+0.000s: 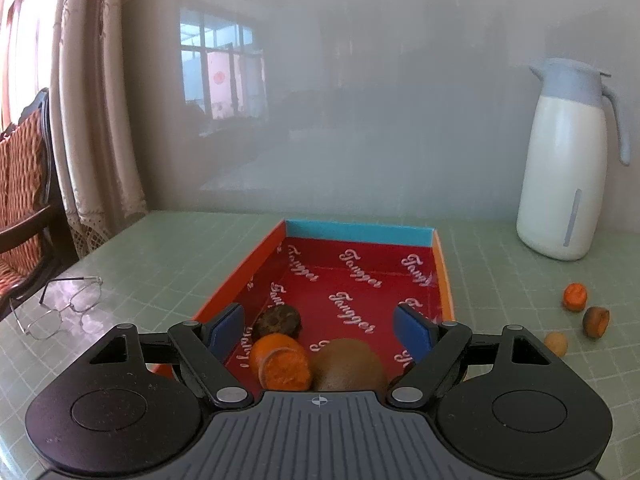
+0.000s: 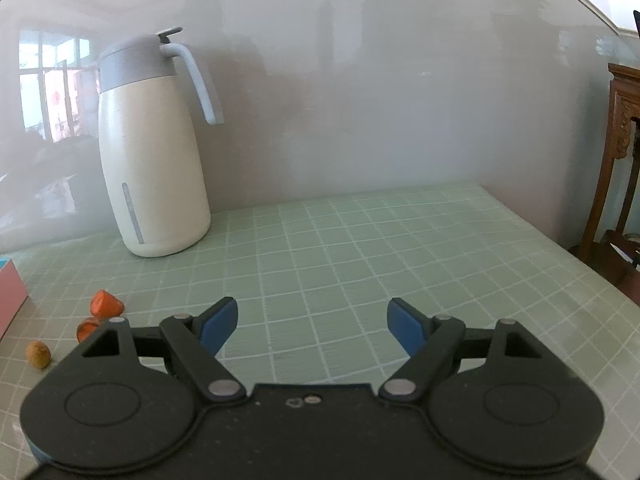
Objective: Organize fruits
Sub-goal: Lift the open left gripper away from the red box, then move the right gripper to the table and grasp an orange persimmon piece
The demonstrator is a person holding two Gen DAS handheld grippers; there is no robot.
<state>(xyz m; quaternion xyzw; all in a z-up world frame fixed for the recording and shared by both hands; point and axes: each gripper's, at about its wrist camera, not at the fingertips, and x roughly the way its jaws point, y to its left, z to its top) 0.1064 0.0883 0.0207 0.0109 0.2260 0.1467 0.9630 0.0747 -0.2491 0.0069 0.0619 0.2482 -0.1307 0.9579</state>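
A red box (image 1: 443,276) with orange walls lies on the green table. In its near end lie an orange cut piece (image 1: 280,364), a brown kiwi (image 1: 348,364) and a dark round fruit (image 1: 280,320). My left gripper (image 1: 320,330) is open and hangs over these fruits, holding nothing. On the table right of the box lie an orange piece (image 1: 575,297), a brown-orange piece (image 1: 596,321) and a small walnut (image 1: 556,344). The right wrist view shows them too: the orange piece (image 2: 106,303), the second piece (image 2: 87,328) and the walnut (image 2: 38,354). My right gripper (image 2: 312,324) is open and empty over bare table.
A white thermos jug (image 1: 564,168) stands at the back against the wall, also in the right wrist view (image 2: 152,152). Eyeglasses (image 1: 60,308) lie left of the box. A chair (image 1: 24,184) stands past the table's left edge, wooden furniture (image 2: 624,168) past the right edge.
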